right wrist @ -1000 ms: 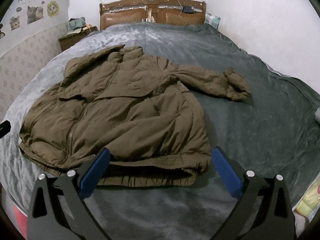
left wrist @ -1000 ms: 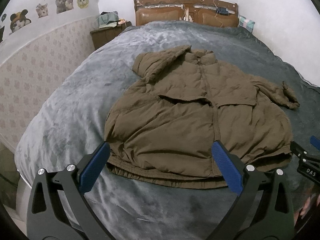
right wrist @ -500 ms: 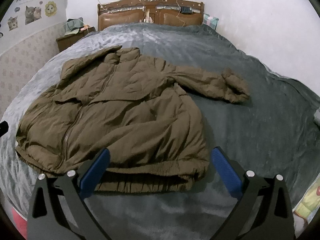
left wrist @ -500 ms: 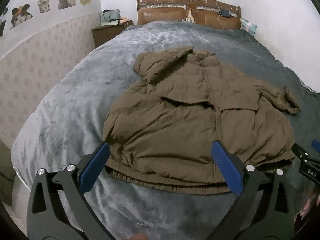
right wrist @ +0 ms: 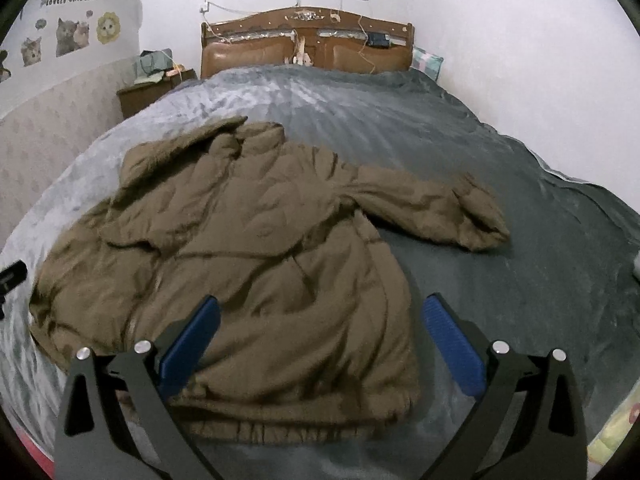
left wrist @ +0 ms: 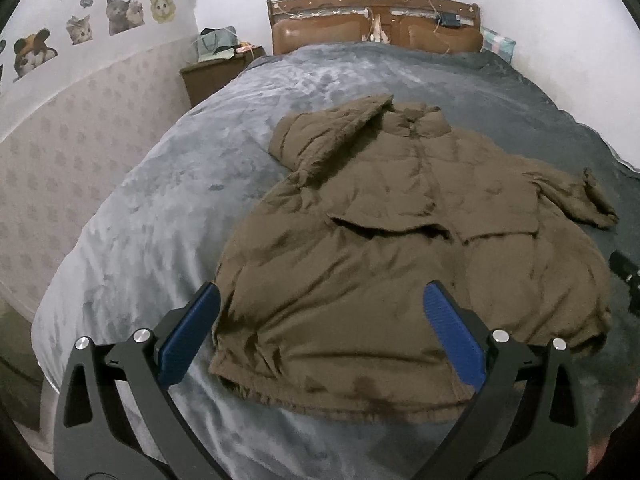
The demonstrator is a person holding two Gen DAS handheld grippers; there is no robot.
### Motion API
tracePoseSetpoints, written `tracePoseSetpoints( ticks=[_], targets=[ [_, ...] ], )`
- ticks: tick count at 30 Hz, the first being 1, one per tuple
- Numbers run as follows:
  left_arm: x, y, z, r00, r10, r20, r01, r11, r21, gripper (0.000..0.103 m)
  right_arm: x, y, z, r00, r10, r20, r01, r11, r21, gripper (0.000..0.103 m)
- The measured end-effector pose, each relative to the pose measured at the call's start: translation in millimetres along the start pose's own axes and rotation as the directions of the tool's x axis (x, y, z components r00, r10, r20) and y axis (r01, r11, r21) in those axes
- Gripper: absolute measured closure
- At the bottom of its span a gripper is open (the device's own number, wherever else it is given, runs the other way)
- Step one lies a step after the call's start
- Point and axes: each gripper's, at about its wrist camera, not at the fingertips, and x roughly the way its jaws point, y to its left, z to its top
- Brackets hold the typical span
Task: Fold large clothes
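An olive-brown padded jacket (left wrist: 400,248) lies spread front-up on the grey bed cover, collar toward the headboard, hem toward me. It also shows in the right wrist view (right wrist: 256,264). Its left sleeve is folded in across the chest; its right sleeve (right wrist: 436,208) stretches out to the right. My left gripper (left wrist: 320,320) is open and empty, above the hem's left part. My right gripper (right wrist: 320,324) is open and empty, above the hem's right part. Both sets of blue pads are wide apart.
The grey bed cover (left wrist: 168,216) has bare room left of and beyond the jacket. A brown wooden headboard (right wrist: 308,44) stands at the far end, a nightstand (left wrist: 212,76) with clutter at the far left. A wall runs along the left.
Both grippers have moved forward and a little higher over the hem; the jacket sits lower and closer in both views. The jacket itself has not moved.
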Motion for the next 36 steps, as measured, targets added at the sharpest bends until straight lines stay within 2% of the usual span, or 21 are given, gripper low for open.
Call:
tracePoseSetpoints(
  ticks=[5, 8, 12, 18, 24, 27, 31, 36],
  targets=[
    [25.7, 6.9, 38.4, 1.000, -0.010, -0.003, 0.010, 1.000, -0.010, 0.003, 21.2, 0.1, 37.6, 1.000, 0.009, 0.019, -0.009, 1.000, -0.003, 0.001],
    [40.2, 5.4, 58.9, 1.000, -0.007, 0.016, 0.007, 1.000, 0.011, 0.003, 49.2, 5.9, 64.3, 1.000, 0.031, 0.004, -0.031, 0.999, -0.032, 0.001],
    [78.2, 0.7, 90.6, 0.999, 0.017, 0.029, -0.019, 0.998, 0.054, 0.003, 84.1, 14.0, 89.7, 1.000, 0.012, -0.004, -0.012, 0.997, -0.077, 0.001],
    [141.1, -4.6, 132.5, 1.000, 0.003, -0.008, -0.002, 0.998, 0.061, 0.003, 146.7, 25.3, 136.4, 0.996, 0.085, -0.013, -0.086, 0.989, -0.122, 0.001],
    [217.6, -8.5, 172.3, 0.999, 0.022, -0.047, -0.018, 0.997, 0.076, 0.003, 211.3, 39.6, 184.8, 0.991, 0.137, -0.005, -0.136, 0.979, -0.151, 0.001],
    [248.8, -16.3, 186.5, 0.997, 0.031, -0.068, -0.025, 0.996, 0.087, 0.003, 239.5, 51.4, 206.4, 0.994, 0.108, 0.005, -0.105, 0.975, -0.196, 0.001],
    [282.8, -32.2, 199.3, 0.997, 0.032, -0.071, -0.024, 0.994, 0.107, 0.003, 268.2, 62.1, 224.9, 0.993, 0.111, 0.028, -0.102, 0.969, -0.227, 0.001],
    [329.7, -42.2, 218.9, 0.994, 0.029, -0.103, -0.018, 0.995, 0.098, 0.003, 307.9, 67.9, 234.5, 0.995, 0.102, -0.005, -0.100, 0.963, -0.252, 0.001]
  ],
)
